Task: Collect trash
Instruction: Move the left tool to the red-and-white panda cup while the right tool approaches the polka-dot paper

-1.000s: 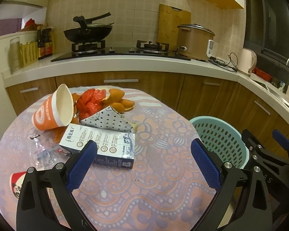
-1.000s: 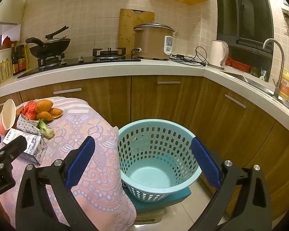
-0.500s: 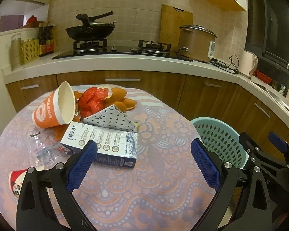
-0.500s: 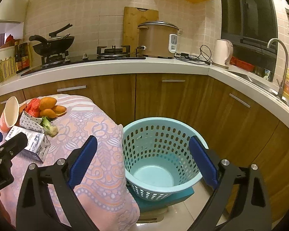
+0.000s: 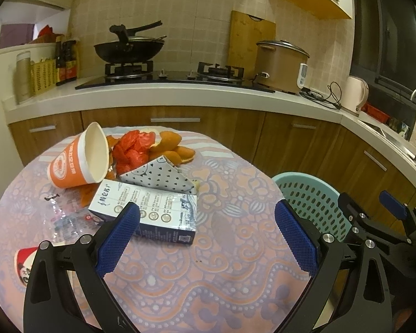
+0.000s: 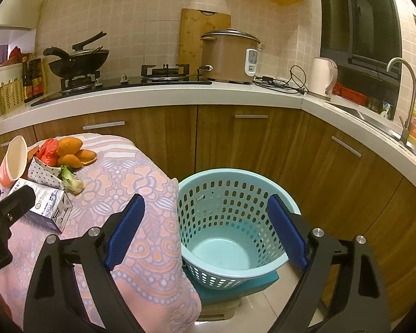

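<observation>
Trash lies on the round table [image 5: 235, 249]: a white and blue milk carton [image 5: 147, 211] on its side, a tipped orange paper cup [image 5: 77, 161], a dotted paper box [image 5: 158, 177], red plastic [image 5: 133, 149], orange peels [image 5: 174, 147], clear wrap [image 5: 61, 216] and a small red lid [image 5: 25, 263]. My left gripper [image 5: 208, 238] is open and empty, hovering just in front of the carton. My right gripper [image 6: 205, 236] is open and empty above the light blue basket [image 6: 230, 222], which holds nothing. The carton [image 6: 50, 208] and a vegetable stub [image 6: 72, 180] show in the right wrist view.
The basket [image 5: 310, 202] stands on a teal stool beside the table's right edge. Wooden cabinets and a white counter [image 5: 180, 94] with wok, stove, rice cooker and kettle run behind. A sink with faucet [image 6: 402, 97] is at the right.
Both grippers have risen and pulled back slightly, so the table items and basket sit a little lower and farther in view. Both stay open and empty.
</observation>
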Action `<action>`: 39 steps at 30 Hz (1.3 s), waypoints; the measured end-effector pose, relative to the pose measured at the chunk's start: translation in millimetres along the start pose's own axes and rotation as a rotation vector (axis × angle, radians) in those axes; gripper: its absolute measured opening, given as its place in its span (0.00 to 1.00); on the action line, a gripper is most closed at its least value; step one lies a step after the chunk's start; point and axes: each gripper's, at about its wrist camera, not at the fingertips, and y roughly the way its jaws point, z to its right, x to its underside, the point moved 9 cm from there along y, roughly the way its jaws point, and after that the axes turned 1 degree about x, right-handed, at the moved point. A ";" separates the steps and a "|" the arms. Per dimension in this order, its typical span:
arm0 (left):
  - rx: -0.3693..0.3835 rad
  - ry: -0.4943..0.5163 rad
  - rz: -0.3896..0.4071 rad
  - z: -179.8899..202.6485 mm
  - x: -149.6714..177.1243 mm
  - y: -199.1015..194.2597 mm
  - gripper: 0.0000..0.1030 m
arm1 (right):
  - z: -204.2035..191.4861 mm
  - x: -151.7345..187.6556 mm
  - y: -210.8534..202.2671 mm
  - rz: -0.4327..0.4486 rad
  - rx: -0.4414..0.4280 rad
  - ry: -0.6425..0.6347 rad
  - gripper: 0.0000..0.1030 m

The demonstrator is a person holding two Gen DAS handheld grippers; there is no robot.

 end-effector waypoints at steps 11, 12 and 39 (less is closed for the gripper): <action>-0.060 0.003 0.038 -21.8 -3.8 -24.2 0.90 | -16.1 -0.5 -1.6 0.003 -0.042 -0.021 0.70; -0.071 -0.004 0.043 -28.1 -4.2 -29.9 0.90 | -19.0 -0.4 -1.1 0.001 -0.050 -0.025 0.67; -0.269 -0.294 -0.146 -212.9 88.0 -62.8 0.89 | -214.6 50.6 12.8 -0.332 -0.704 -0.210 0.49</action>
